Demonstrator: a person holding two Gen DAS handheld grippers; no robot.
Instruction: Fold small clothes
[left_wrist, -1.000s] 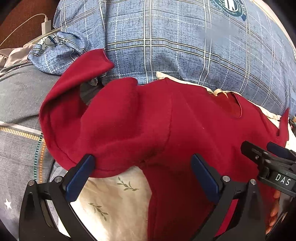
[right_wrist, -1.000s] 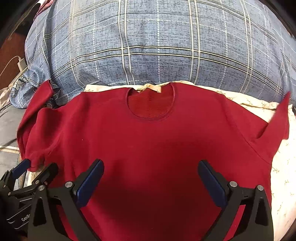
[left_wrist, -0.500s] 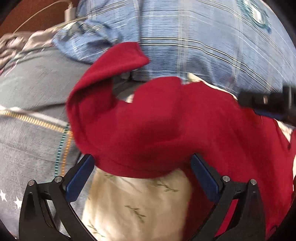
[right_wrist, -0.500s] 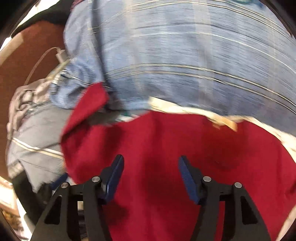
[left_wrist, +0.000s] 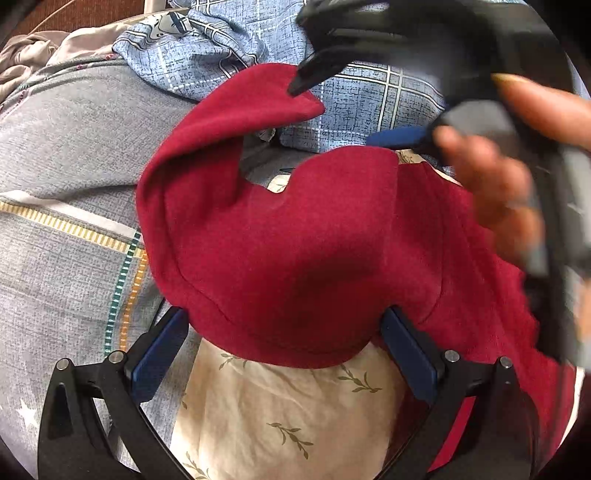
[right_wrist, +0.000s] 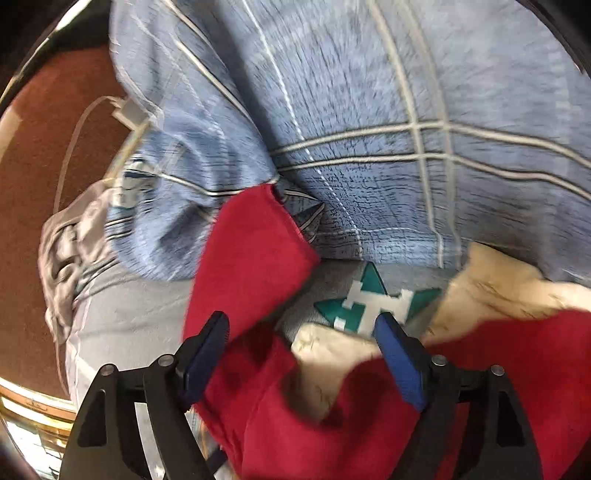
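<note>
Left hand-held gripper (left_wrist: 284, 343): jaws spread wide, released, straddling the bunched shoulder of the red sweater (left_wrist: 295, 251) at 6 o'clock. Right hand-held gripper (right_wrist: 301, 350) also parted, nothing pinched, hovering over the sleeve (right_wrist: 251, 258), which trails toward 11 o'clock onto the blue plaid duvet (right_wrist: 369, 110). Sweater body lies on a cream leaf-print cloth (left_wrist: 288, 413) on the bed. Step looks like the sleeve fold-in. Next move: right closes on the cuff (left_wrist: 273, 96), carries it across the torso.

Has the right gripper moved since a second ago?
Yes. The right gripper went left, from over the sweater's neckline to its left sleeve by the blue plaid pillow.
</note>
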